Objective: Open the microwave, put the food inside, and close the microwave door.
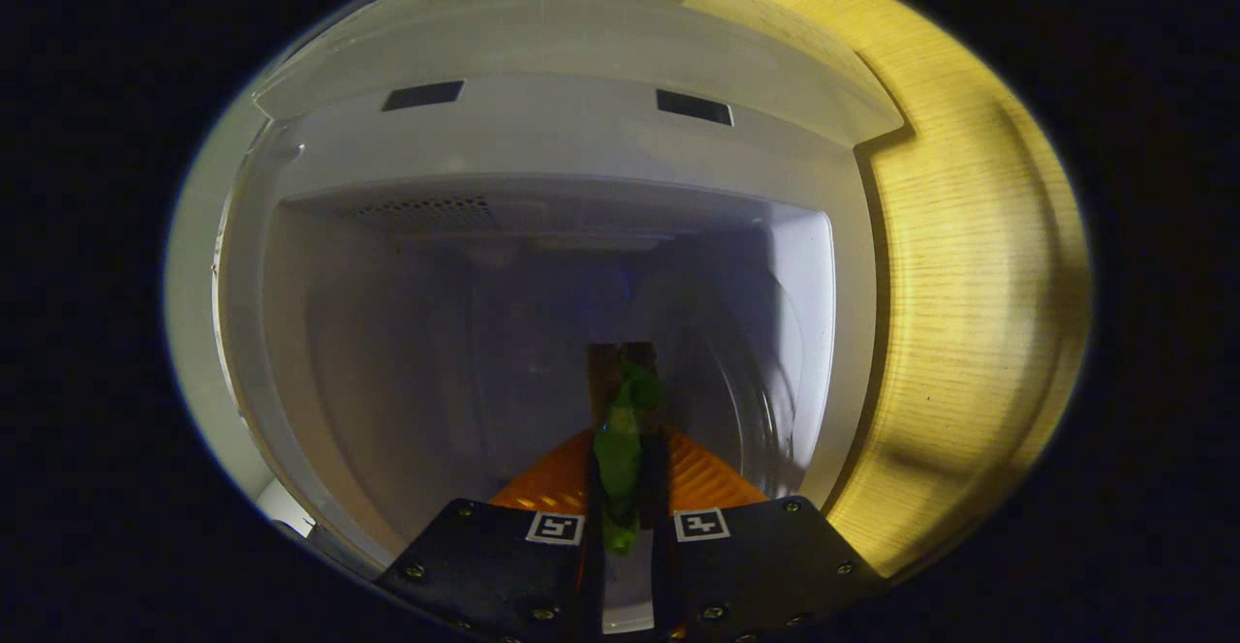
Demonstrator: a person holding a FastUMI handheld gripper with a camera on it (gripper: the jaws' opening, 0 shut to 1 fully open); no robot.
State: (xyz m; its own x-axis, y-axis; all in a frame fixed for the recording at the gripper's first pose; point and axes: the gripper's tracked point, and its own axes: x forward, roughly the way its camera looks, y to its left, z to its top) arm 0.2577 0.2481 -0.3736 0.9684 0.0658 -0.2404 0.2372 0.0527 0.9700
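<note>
Your gripper [625, 430] is clamped on the green leafy food [620, 459], both fingers pressing it, inside the open white microwave [542, 139] cavity. No brand or writing is legible; square coded markers [701, 524] sit on each finger base.

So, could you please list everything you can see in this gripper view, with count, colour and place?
Microwave: one, white, door open, cavity straight ahead of the jaws.
Vent slots: two, dark, on the microwave's front above the cavity.
Wooden surface: one, yellow-lit, right of the microwave.
Food: one, green, leafy, pinched between the jaws at the cavity's mouth.
Gripper: one, black with orange fingers, shut on the food.
</note>
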